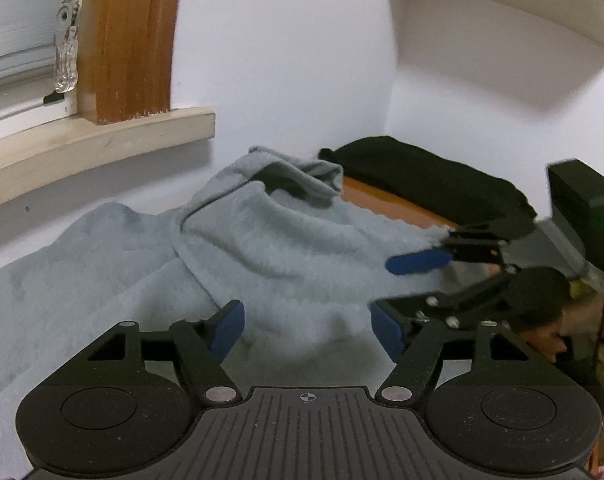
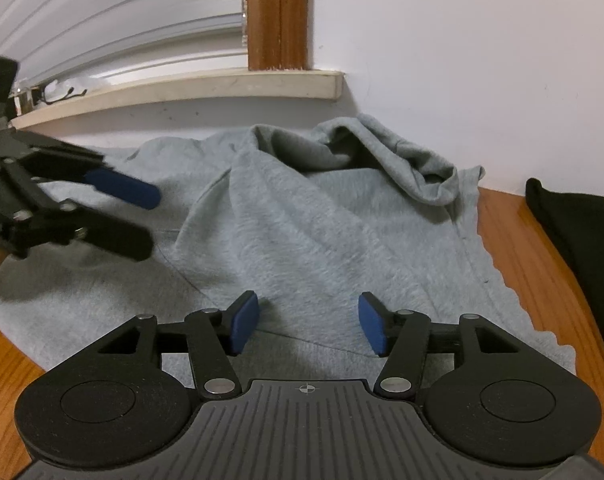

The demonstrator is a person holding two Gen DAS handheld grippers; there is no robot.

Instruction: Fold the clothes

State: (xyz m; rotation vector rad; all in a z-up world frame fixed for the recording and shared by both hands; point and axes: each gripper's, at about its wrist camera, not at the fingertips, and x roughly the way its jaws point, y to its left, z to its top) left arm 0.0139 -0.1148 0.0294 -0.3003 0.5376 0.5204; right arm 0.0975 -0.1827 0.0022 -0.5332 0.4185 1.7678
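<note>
On the wooden table [image 2: 514, 240] under the windowsill [image 2: 222, 84], a grey sweatshirt [image 2: 302, 232] is lying rumpled beside a black garment [image 2: 574, 232]. Both the left gripper [image 1: 308, 324] and right gripper [image 2: 308, 322] are hovering over it with jaws apart, gripping nothing. No readable writing is showing.

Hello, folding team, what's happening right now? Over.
Left gripper open, right gripper open, both empty above grey sweatshirt. Sweatshirt rumpled on wooden table, not folded. Black garment beside it, not blocking.
</note>
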